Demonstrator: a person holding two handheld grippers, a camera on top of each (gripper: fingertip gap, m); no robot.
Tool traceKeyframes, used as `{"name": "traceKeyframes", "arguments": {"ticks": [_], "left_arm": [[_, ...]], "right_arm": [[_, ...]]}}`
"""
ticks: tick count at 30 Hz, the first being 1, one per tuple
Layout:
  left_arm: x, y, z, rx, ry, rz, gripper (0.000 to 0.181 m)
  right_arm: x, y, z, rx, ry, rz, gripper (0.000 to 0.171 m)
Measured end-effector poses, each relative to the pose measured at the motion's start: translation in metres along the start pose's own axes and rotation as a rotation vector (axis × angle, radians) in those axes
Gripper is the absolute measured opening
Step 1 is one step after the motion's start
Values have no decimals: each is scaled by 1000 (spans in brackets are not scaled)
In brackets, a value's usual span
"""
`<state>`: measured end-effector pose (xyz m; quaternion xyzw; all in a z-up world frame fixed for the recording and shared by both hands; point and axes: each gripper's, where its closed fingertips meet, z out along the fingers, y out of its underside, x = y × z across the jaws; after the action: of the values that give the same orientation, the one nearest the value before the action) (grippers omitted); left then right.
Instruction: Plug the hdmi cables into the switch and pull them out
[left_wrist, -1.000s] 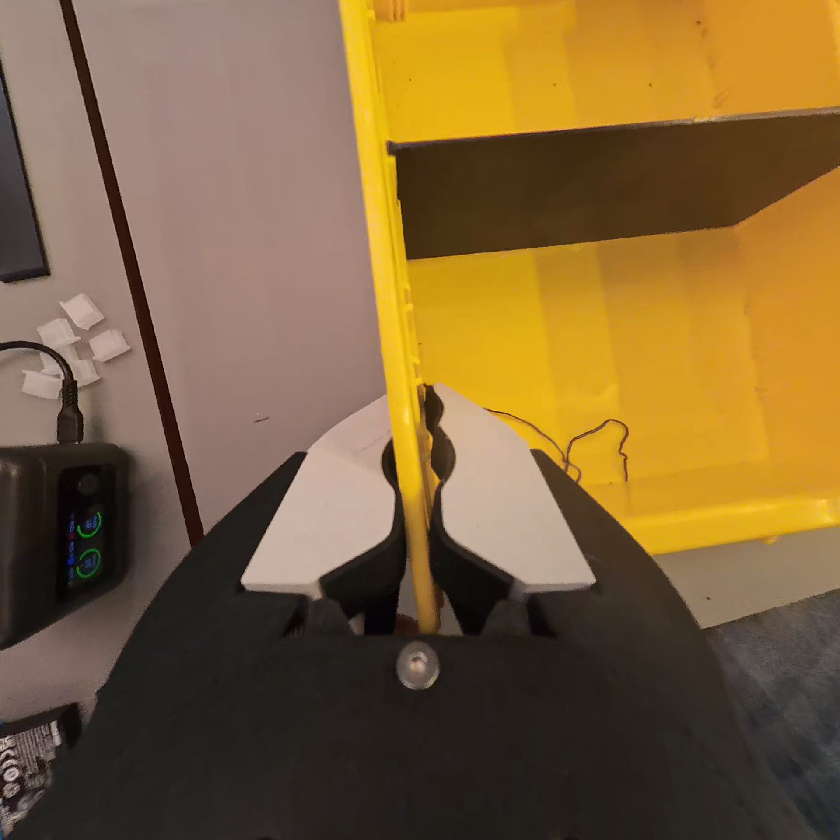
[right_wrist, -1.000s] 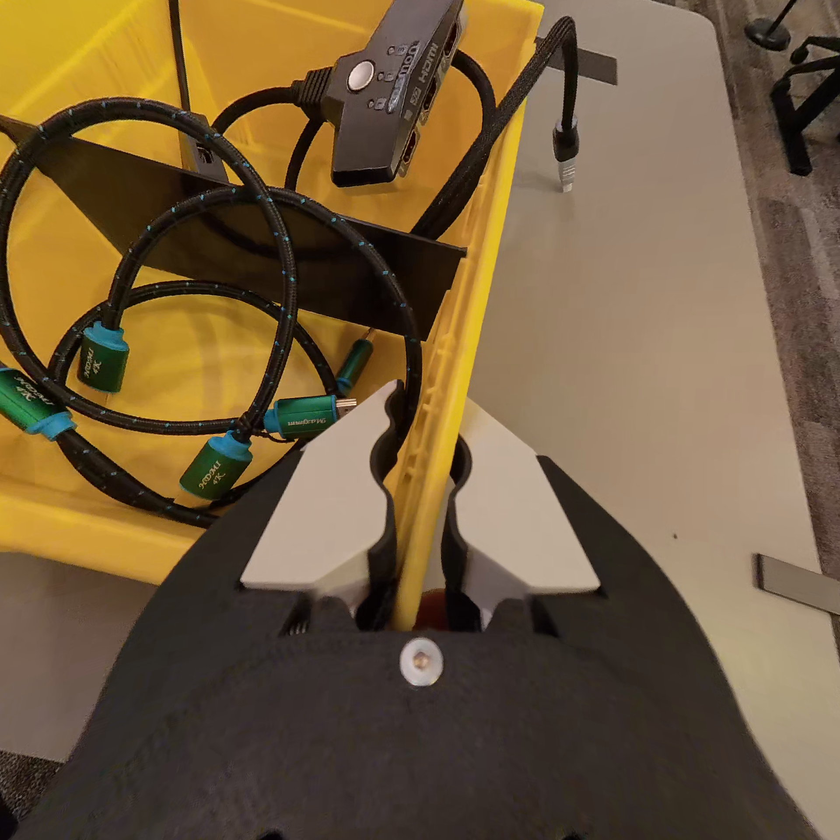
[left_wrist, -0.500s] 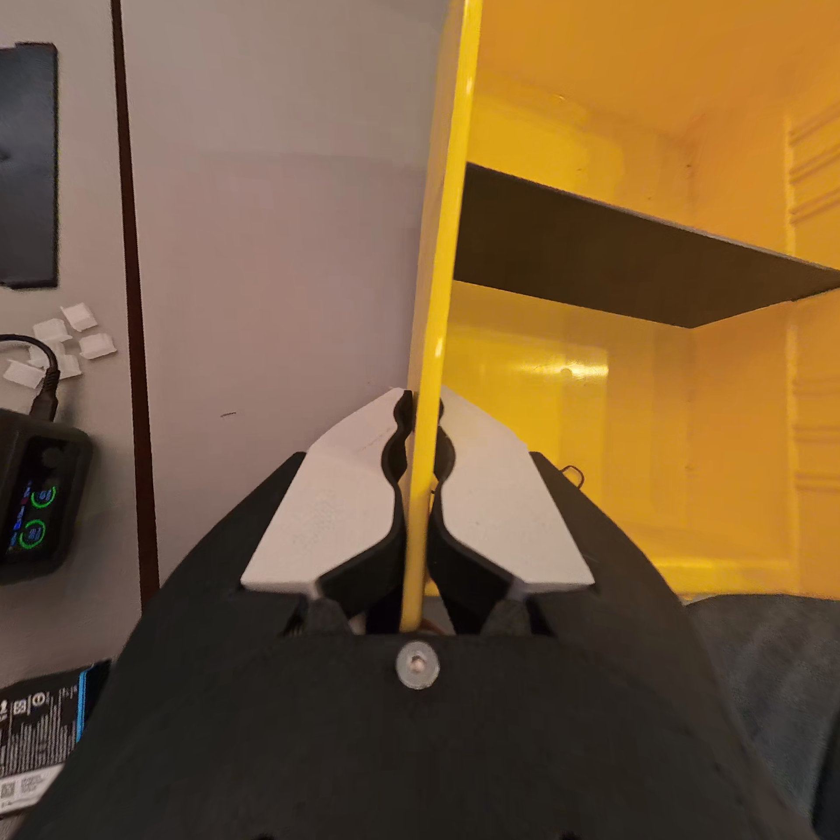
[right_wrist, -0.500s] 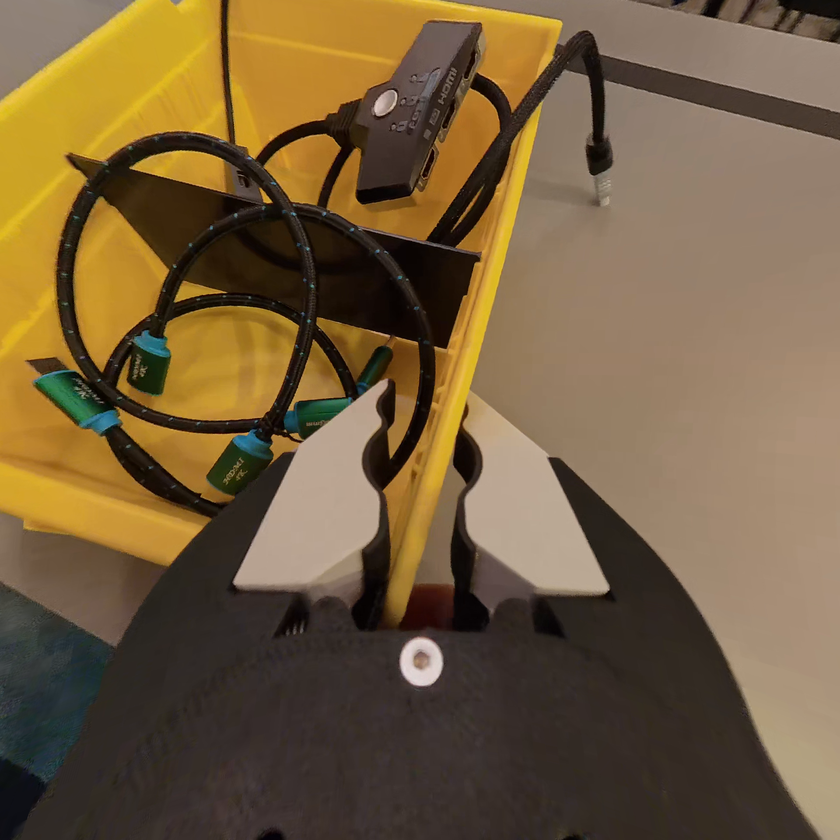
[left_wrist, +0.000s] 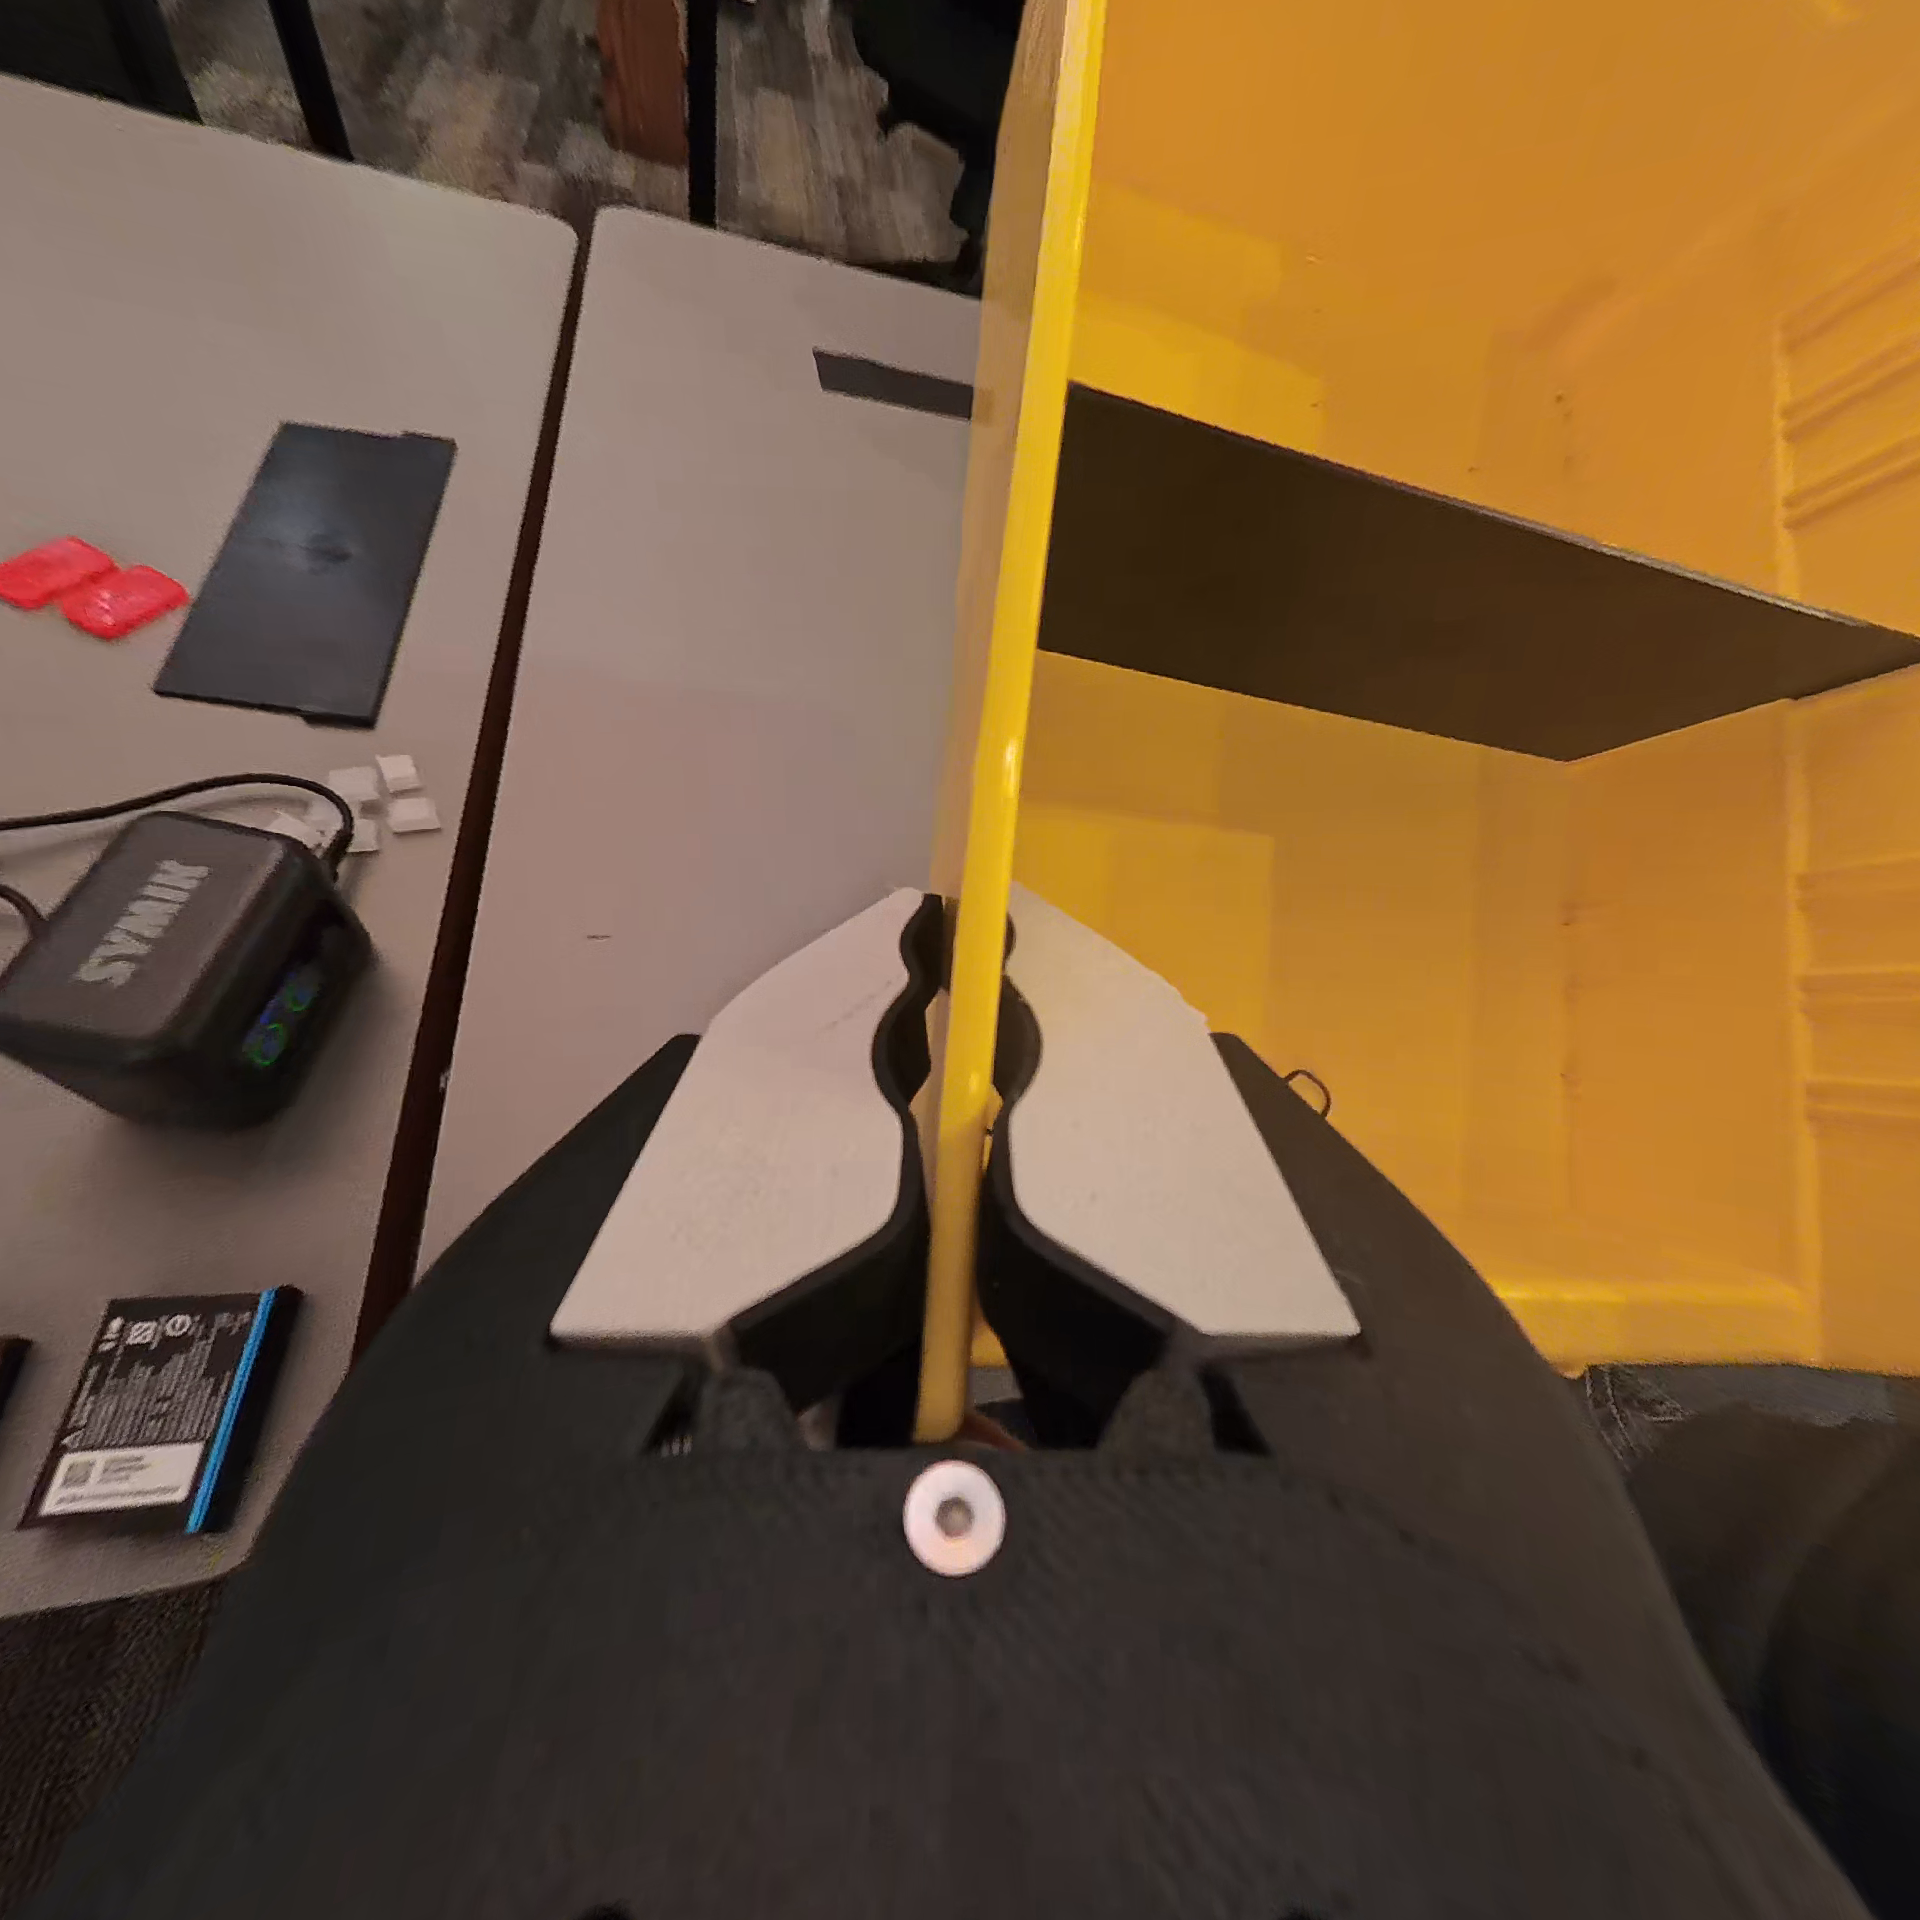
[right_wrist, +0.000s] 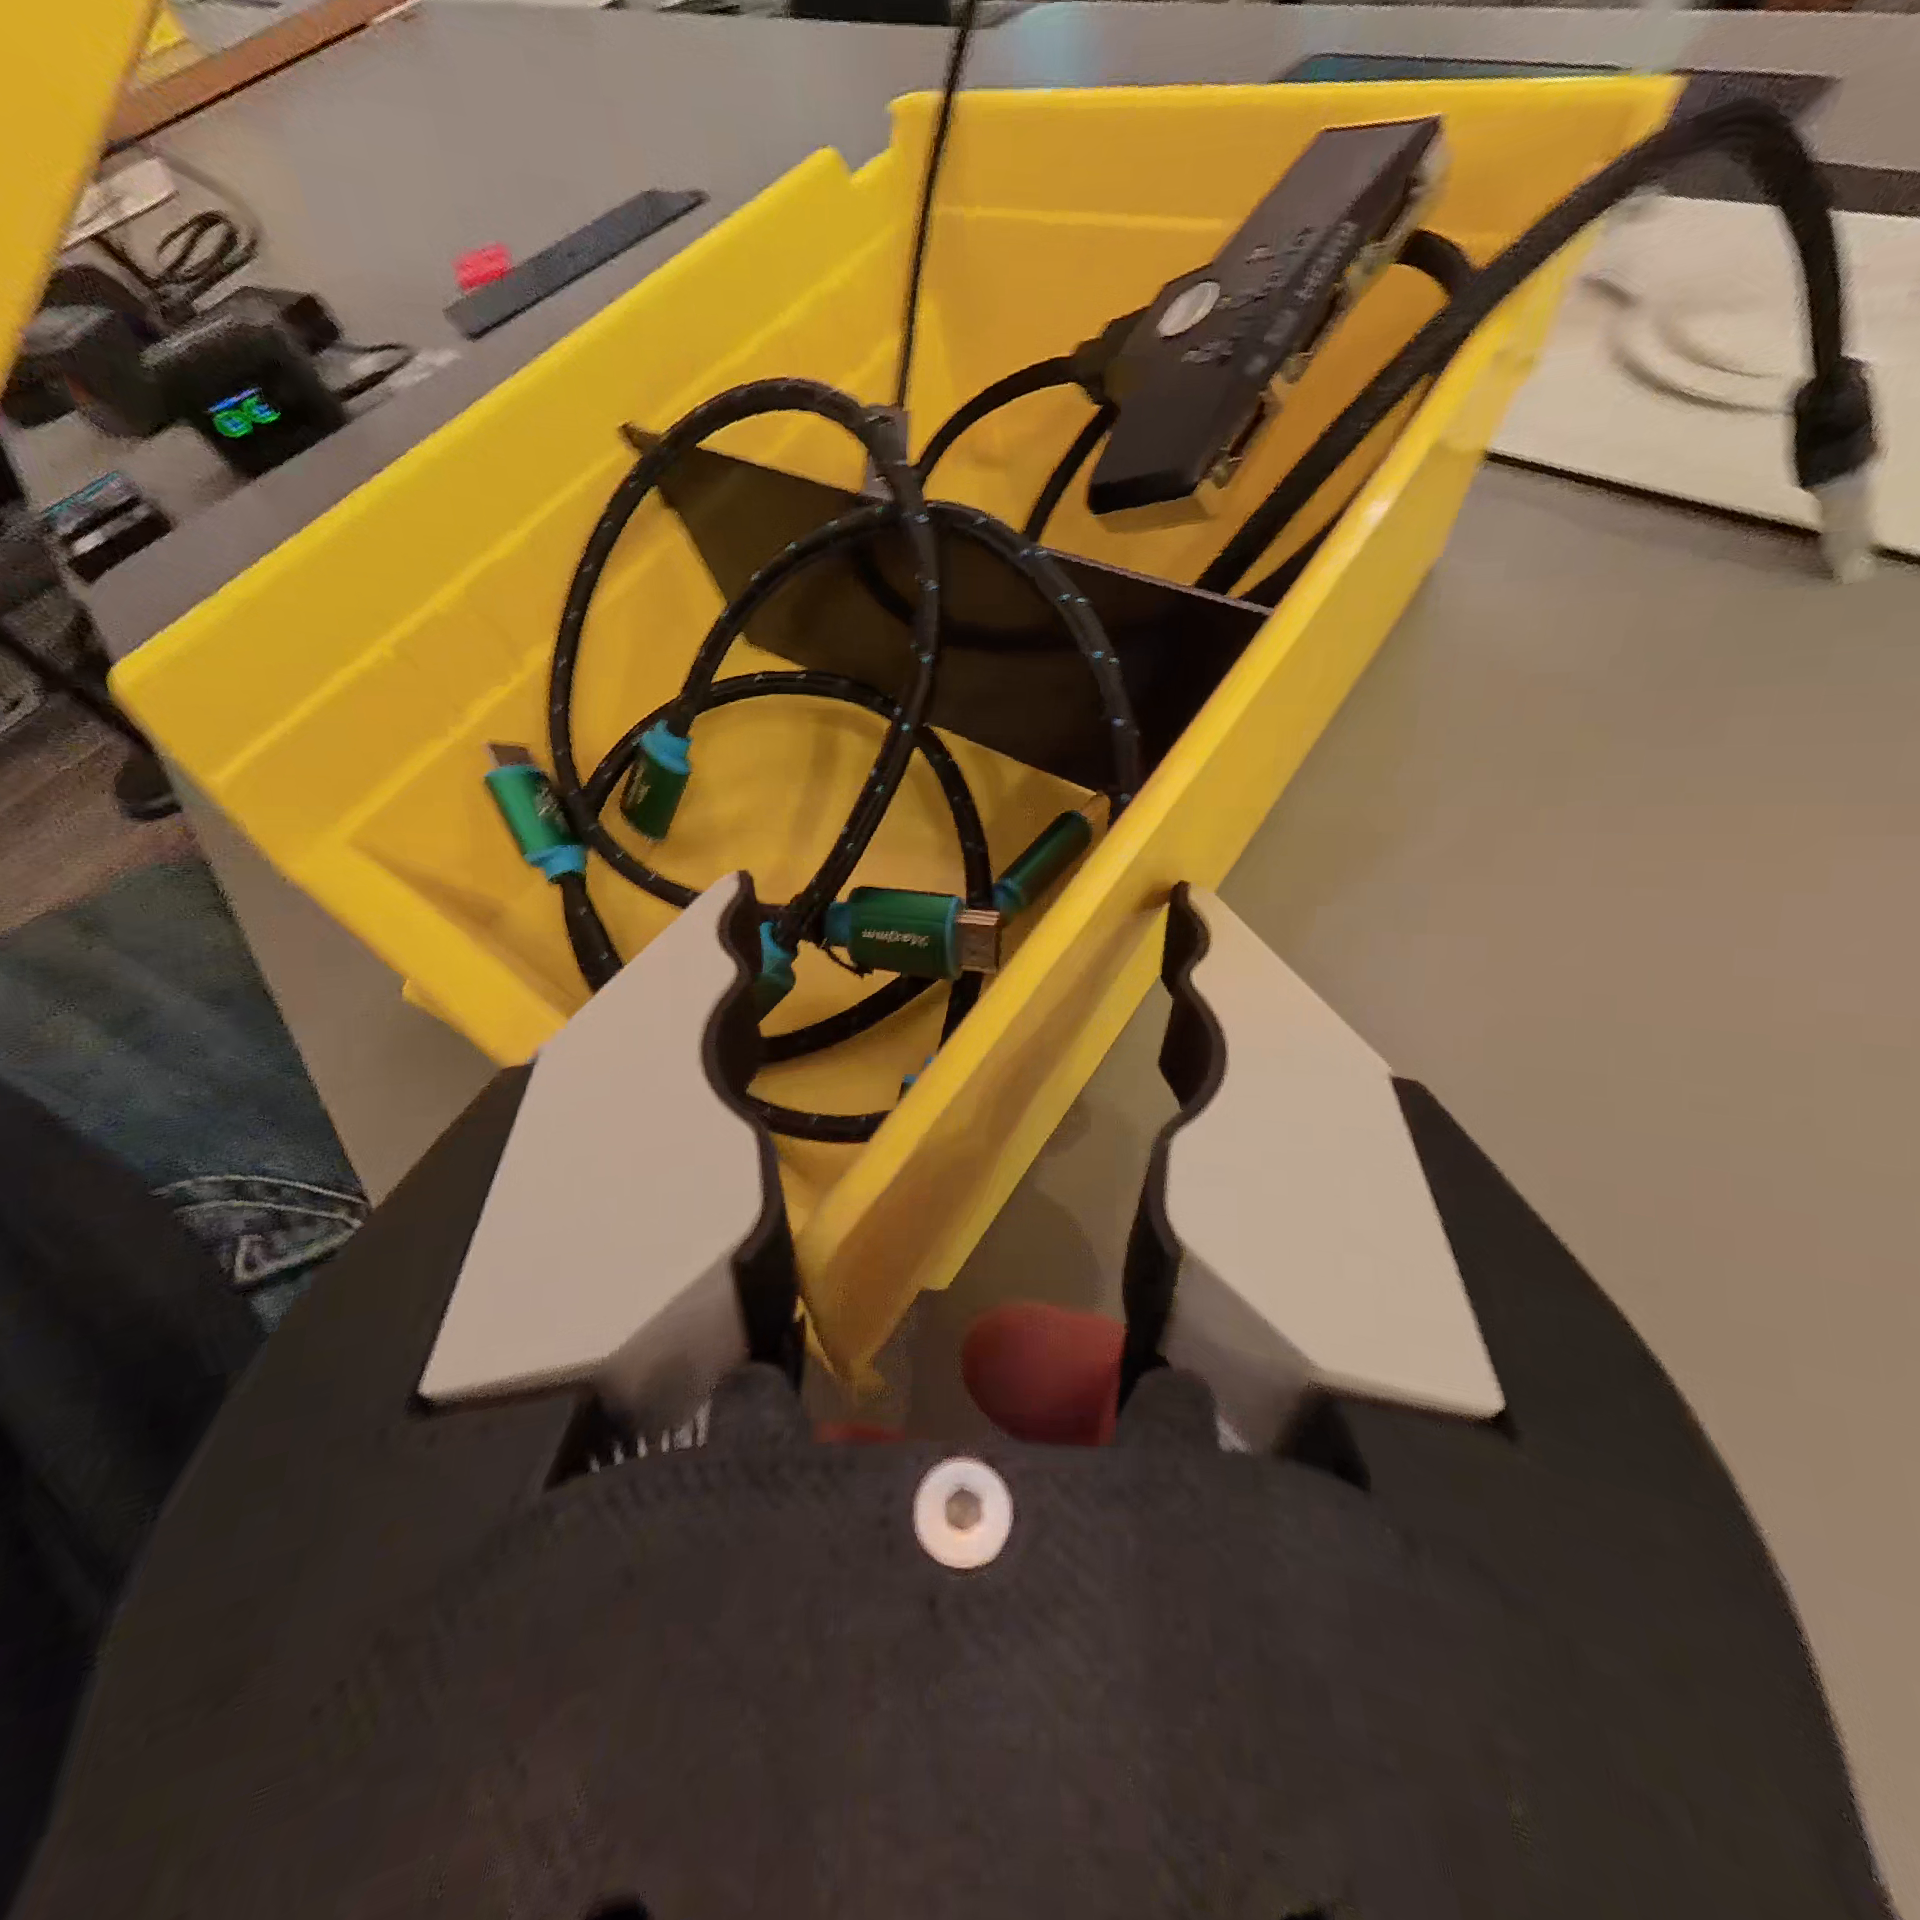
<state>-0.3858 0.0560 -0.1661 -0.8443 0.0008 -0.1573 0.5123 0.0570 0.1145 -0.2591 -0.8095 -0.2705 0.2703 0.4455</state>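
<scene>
In the right wrist view a yellow bin with a black divider sits on a grey table. Its near compartment holds coiled black braided HDMI cables with green plugs. The black switch leans in the far compartment. A thick black cable's plug hangs over the bin's right wall. My right gripper is open, its fingers astride that right wall. My left gripper is shut on the side wall of another, empty yellow bin with a black divider.
Left of the empty bin on the grey tables lie a black charger with green lights, a battery pack, a flat black plate, red pieces and white clips. A person's jeans show at the near edge. There is about 45 cm between the tips of the two grippers.
My right gripper has opened and let go of the bin wall it gripped. My left gripper stays shut on the empty bin's wall and has tipped up, so more table shows.
</scene>
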Motion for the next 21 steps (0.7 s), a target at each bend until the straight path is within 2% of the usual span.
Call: {"name": "traceKeyframes", "arguments": {"ticks": [3,4,5,6,9,12,15,16,17,18,19,21], "left_arm": [[10,-14,-19,51,-4,3,4],[15,-19,-25,71,-5,10,4],[21,-25,-30,90,-5,23,4],[29,-31,-35,105,3,32,4],[63,-45,-38,125,41,73,3],[113,-53,-22,111,107,133,5],[174,-48,16,67,191,182,4],[195,-45,32,54,221,194,5],[215,-41,49,45,245,217,5],[237,-36,65,33,276,235,5],[257,-31,81,15,307,256,5],[300,-16,112,-26,366,287,5]], "right_arm": [[-53,-11,37,-16,-149,-32,99],[-70,-14,46,-21,-205,-64,93],[-82,-20,53,-5,-243,-80,104],[-89,-29,56,18,-265,-67,101],[-92,-57,44,111,-291,-55,107],[-89,-84,-4,245,-309,-103,114],[-83,-104,-78,409,-348,-111,116],[-83,-106,-103,447,-373,-115,112],[-87,-104,-131,482,-427,-130,97],[-91,-100,-157,520,-479,-135,94],[-90,-96,-178,554,-484,-119,95],[-75,-82,-199,565,-386,-77,100]]}}
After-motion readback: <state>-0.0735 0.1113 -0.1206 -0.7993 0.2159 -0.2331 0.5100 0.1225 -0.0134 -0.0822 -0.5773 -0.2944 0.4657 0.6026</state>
